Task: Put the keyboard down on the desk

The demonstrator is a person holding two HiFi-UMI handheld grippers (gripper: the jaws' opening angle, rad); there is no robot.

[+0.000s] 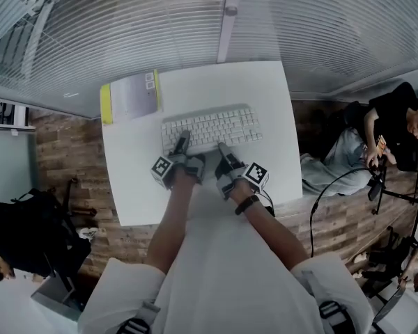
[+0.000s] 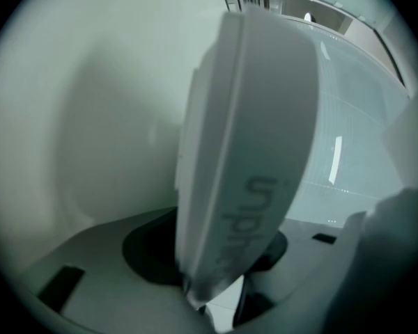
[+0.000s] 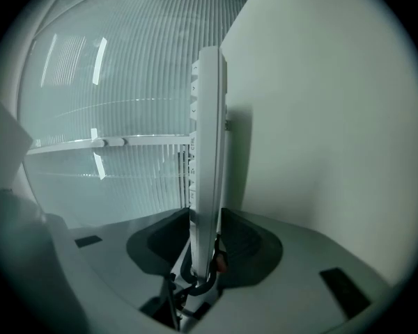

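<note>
i've got the keyboard (image 1: 210,129) by its near long edge with both claws, left claw (image 1: 180,146) toward its left end and right claw (image 1: 223,153) nearer the middle, so the board stays level and doesn't swing from one corner. in the left gripper view the keyboard's edge fills the gap and the pads are clamped on it. in the right gripper view the thin edge runs straight between the dark pads, which look closed against both faces, so i read that as a hold too. the keyboard sits over the middle of the white bench (image 1: 275,152), keys up, very low. i can't tell whether it's resting on the surface yet. a yellow-edged folder (image 1: 131,96) lies at the far left corner, apart from the keyboard, so the landing spot looks free. my guess is what's left is settling it flat, then letting go
</note>
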